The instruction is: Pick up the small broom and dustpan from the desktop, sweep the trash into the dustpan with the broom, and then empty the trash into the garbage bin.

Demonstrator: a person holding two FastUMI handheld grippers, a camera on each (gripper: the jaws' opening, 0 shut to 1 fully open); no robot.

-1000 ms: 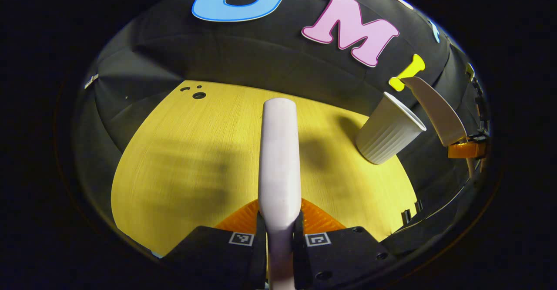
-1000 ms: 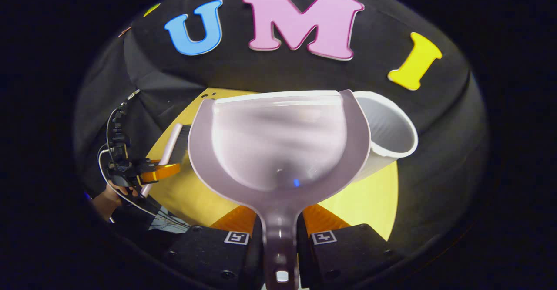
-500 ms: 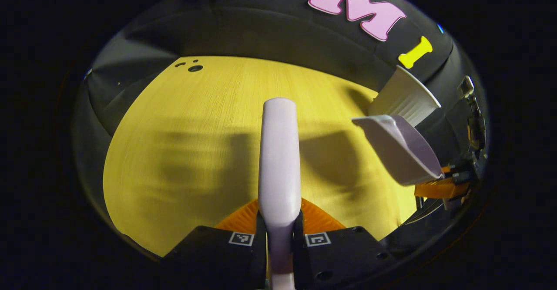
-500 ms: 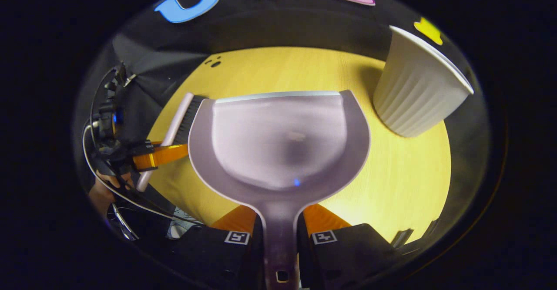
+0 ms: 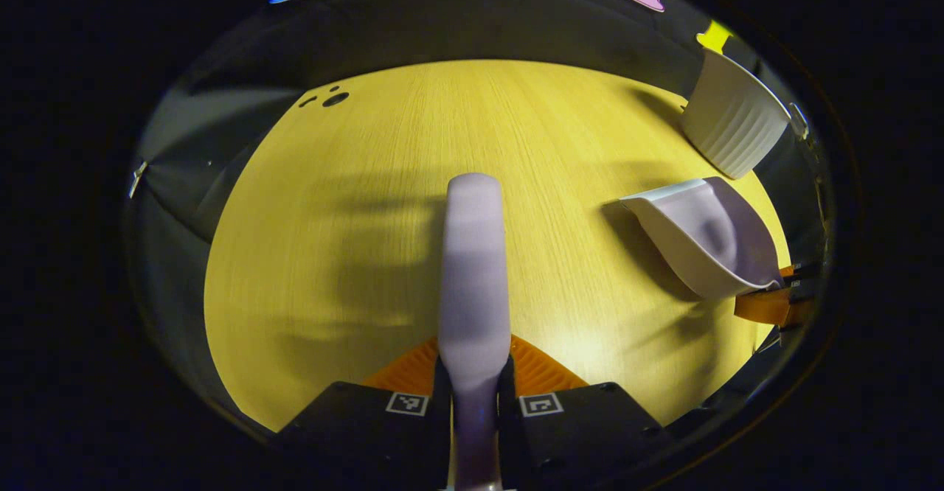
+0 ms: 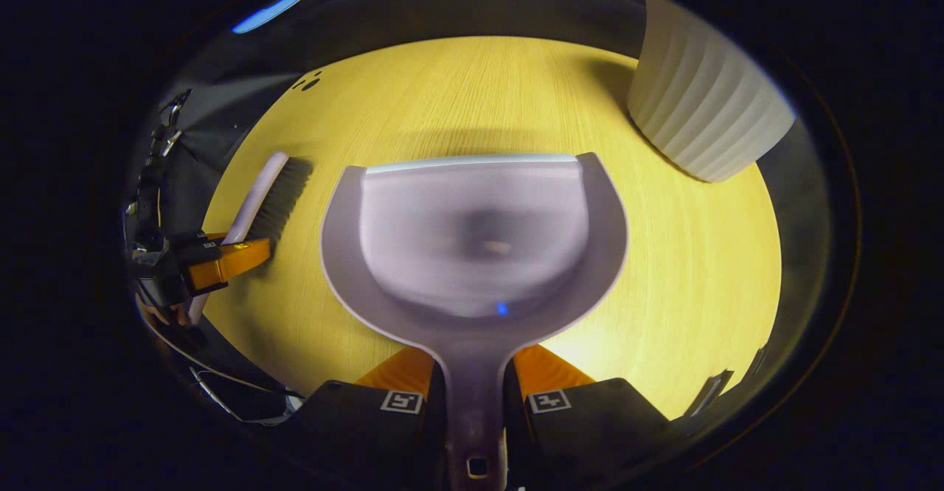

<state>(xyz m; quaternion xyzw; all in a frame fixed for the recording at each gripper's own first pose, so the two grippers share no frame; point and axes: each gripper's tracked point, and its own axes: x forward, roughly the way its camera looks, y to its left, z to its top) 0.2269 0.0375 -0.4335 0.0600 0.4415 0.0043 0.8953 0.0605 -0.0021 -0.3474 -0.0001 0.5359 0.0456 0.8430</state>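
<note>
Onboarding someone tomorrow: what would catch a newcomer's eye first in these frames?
In the right gripper view, the pale dustpan, clamped by its handle in the right gripper, is held above the yellow desktop. In the left gripper view, the left gripper holds the broom, pointing straight ahead. A ribbed white bin stands at the desktop's far right.

A recording booth: black cloth wall behind a yellow wooden desktop

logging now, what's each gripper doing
Left gripper: shut on the broom.
Right gripper: shut on the dustpan.
</note>
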